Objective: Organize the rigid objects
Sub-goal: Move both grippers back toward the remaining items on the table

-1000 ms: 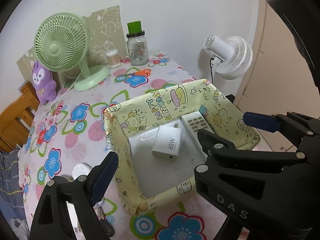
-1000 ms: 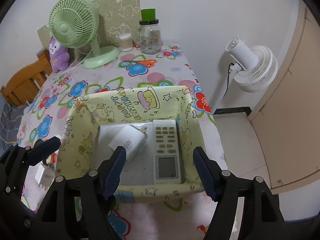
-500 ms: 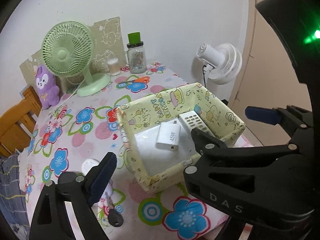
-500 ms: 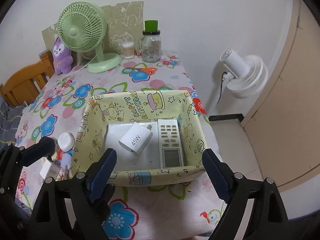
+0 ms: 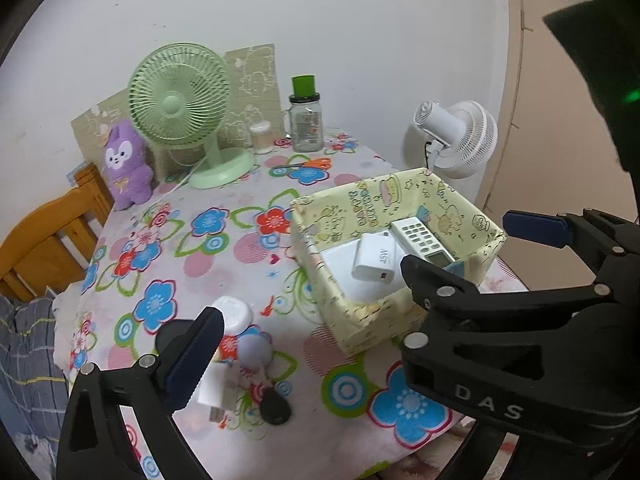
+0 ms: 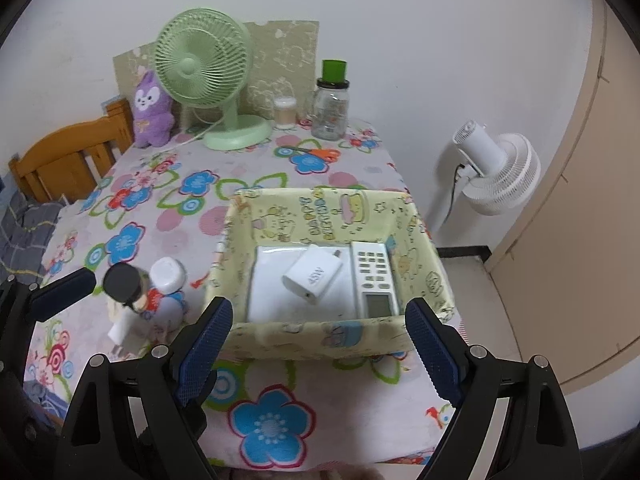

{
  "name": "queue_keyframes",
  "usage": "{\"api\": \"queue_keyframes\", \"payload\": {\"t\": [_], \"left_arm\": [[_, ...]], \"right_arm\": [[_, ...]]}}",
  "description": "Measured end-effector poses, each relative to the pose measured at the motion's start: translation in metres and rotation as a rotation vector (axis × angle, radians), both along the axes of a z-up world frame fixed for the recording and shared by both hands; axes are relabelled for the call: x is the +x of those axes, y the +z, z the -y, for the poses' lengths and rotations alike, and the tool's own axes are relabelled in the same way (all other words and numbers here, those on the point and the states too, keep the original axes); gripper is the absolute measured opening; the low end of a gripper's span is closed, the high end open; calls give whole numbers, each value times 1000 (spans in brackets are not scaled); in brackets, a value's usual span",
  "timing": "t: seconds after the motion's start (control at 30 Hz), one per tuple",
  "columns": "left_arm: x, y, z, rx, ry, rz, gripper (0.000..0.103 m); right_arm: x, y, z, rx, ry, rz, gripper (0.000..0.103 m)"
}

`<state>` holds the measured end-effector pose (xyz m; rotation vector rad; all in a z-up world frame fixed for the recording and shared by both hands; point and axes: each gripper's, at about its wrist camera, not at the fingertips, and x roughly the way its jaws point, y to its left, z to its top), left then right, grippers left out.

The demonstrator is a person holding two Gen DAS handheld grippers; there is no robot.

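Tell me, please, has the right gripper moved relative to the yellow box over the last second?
Yes. The right gripper has pulled back toward the table's near edge: its fingertips now frame the yellow box from outside, rather than reaching over it.

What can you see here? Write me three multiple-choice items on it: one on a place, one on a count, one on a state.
1. The charger lies: A in the box; B on the floor; C on the wall.
2. Fans in view: A one; B two; C three.
3. The right gripper is: A shut on the charger; B shut on the box; C open and empty.

Key: 1 A, it rests inside the box beside the remote. 2 B, a green fan on the table and a white fan off to the side. 3 C, its fingers stand wide apart with nothing between them.
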<state>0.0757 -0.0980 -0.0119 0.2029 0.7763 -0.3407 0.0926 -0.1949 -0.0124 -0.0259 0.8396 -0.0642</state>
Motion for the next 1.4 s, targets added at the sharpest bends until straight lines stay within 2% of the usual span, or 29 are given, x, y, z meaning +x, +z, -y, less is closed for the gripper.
{"api": "queue_keyframes", "payload": {"t": [0.73, 0.87, 1.1, 1.4], "left_arm": [[-21, -7, -62, 2, 34, 28, 103], [-22, -12, -71, 3, 43, 18, 103], [-21, -25, -85, 26, 61, 8, 103], [-14, -46, -106, 39, 95, -9, 103]], "right_arm": [[-24, -2, -62, 19, 79, 53, 90], [-24, -7, -72, 20, 89, 51, 90], [-28, -17, -89, 14, 117, 103, 90], [-23, -37, -109, 14, 142, 81, 90]]}}
